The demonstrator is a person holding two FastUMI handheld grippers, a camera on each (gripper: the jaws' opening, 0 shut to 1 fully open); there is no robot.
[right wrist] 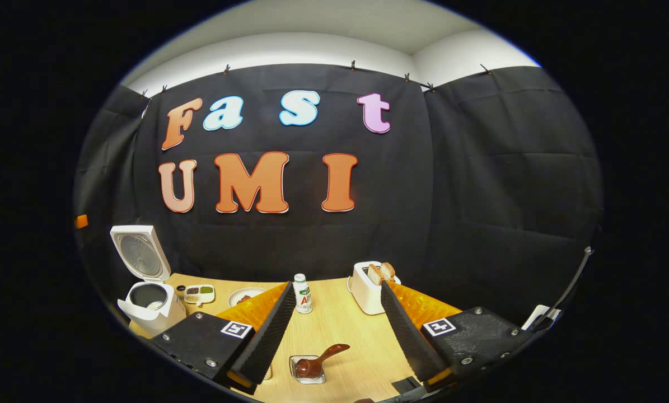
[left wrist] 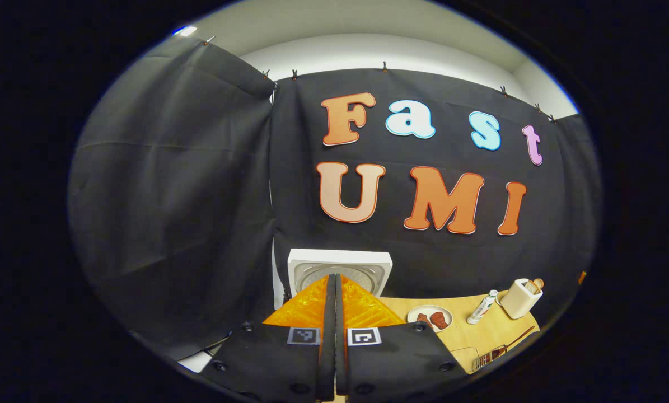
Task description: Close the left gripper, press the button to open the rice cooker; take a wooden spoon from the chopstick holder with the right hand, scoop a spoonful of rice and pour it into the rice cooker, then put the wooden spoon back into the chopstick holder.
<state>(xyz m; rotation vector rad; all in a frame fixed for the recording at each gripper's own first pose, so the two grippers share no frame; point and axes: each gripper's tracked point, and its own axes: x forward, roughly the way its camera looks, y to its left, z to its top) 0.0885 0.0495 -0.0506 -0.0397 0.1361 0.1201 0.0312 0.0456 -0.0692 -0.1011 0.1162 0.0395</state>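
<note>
Between the right claw's spread fingers lies the wooden spoon.

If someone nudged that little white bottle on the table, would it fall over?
Probably, yes. The bottle stands upright, tall and narrow on a small base, so a push near its cap would likely tip it. Being round, it might then roll across the smooth wooden table.

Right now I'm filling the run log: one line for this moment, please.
rice cooker: lid up | left gripper: shut, empty | right gripper: open, empty | wooden spoon: in small container on table
</note>
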